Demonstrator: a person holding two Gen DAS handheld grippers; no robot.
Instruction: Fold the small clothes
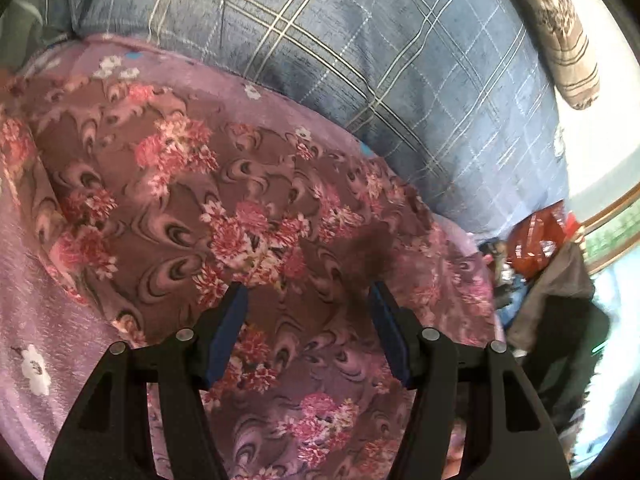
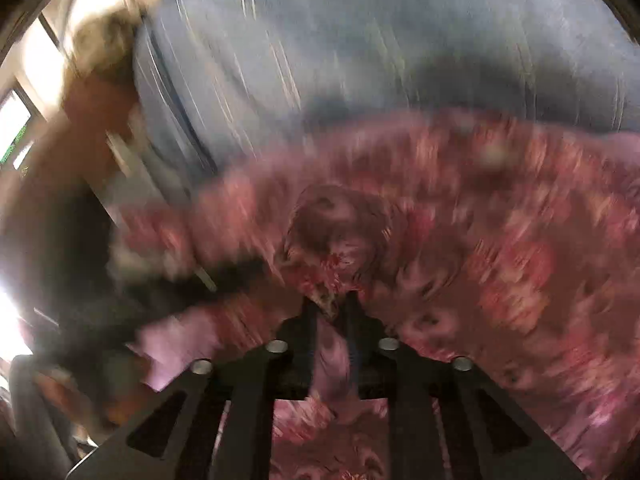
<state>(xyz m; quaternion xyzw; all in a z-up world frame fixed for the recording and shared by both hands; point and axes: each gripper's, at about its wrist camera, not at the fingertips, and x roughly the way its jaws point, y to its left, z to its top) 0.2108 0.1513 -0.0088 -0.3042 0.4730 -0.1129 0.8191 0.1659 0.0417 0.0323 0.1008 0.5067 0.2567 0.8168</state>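
Note:
A brown-pink floral garment [image 1: 224,216] lies spread on a lilac bedsheet [image 1: 48,320]. My left gripper [image 1: 308,300] is open and empty, hovering just above the garment's near part. In the right wrist view, which is motion-blurred, my right gripper [image 2: 330,304] is shut on a bunched fold of the same floral garment [image 2: 500,248], and cloth shows pinched between its fingers [image 2: 308,320].
A blue-grey plaid quilt [image 1: 360,60] lies behind the garment and also shows in the right wrist view [image 2: 320,48]. A beige patterned pillow [image 1: 560,28] is at the far right. Red packaging [image 1: 532,244] and dark cloth [image 1: 560,320] sit at the bed's right edge.

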